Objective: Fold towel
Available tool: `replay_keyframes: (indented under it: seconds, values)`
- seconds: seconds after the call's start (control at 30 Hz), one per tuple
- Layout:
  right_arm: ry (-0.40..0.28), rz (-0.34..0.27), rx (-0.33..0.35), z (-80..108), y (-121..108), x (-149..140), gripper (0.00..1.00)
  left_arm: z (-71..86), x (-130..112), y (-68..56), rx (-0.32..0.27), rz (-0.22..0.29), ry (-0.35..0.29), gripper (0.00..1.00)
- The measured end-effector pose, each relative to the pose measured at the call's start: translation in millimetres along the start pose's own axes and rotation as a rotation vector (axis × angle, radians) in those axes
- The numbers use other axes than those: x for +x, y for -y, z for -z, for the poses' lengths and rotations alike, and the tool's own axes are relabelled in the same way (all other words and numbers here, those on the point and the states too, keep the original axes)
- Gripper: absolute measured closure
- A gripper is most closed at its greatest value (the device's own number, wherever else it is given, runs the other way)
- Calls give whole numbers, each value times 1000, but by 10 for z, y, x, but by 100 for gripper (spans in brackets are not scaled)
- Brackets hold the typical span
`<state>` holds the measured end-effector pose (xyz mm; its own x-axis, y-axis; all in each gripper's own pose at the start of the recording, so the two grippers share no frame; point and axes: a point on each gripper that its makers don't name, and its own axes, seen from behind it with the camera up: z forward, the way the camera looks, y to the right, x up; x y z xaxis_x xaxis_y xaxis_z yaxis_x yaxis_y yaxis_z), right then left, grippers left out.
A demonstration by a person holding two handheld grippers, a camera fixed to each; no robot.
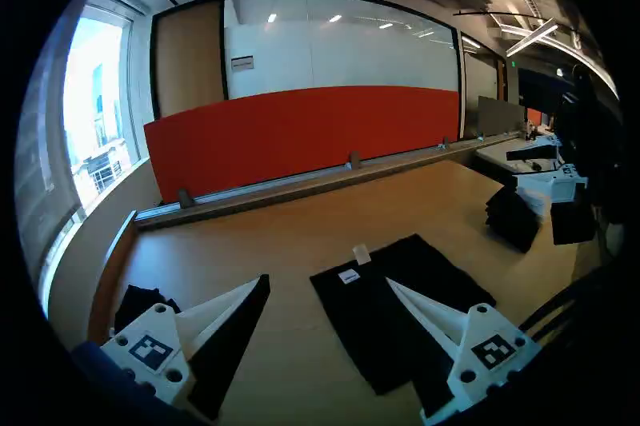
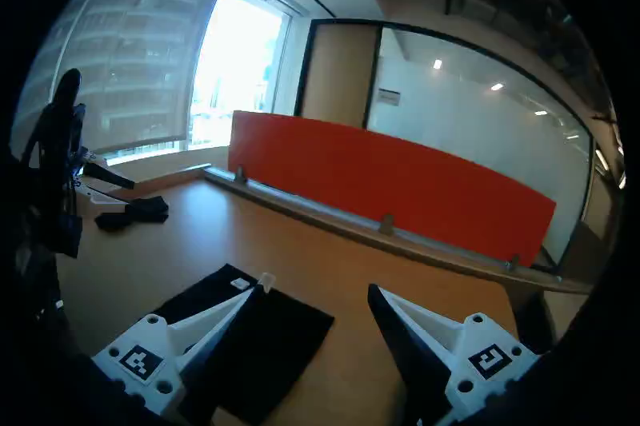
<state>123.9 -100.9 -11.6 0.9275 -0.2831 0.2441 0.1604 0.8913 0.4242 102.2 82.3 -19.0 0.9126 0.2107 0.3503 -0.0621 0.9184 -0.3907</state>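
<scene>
A black towel (image 1: 400,306) lies flat on the wooden table (image 1: 264,242), with a small white label (image 1: 349,276) near its far edge. My left gripper (image 1: 326,280) hovers open just above it. Its right finger (image 1: 432,314) is over the cloth and its left finger (image 1: 232,322) is over bare wood. In the right gripper view the same towel (image 2: 264,338) lies at the lower left. My right gripper (image 2: 316,290) is open too, with its left finger (image 2: 216,330) above the towel and nothing between the fingers.
A pile of black cloth (image 1: 512,218) sits at the table's right, beside the other gripper's white body (image 1: 560,182). More black cloth (image 1: 140,302) lies at the left, also seen as black cloth (image 2: 132,210). An orange divider (image 1: 304,134) on a rail bounds the far edge.
</scene>
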Motion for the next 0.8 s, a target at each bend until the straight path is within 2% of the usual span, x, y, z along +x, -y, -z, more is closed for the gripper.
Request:
replay_keyframes:
  seconds: [0.3, 0.8]
  values:
    - [66, -3, 22, -44, 125, -398, 0, -90, -413, -193, -36, -10, 71, 3]
    - [176, 2, 56, -122, 330, -1089, 0, -264, -1151, -437, -81, -24, 203, 3]
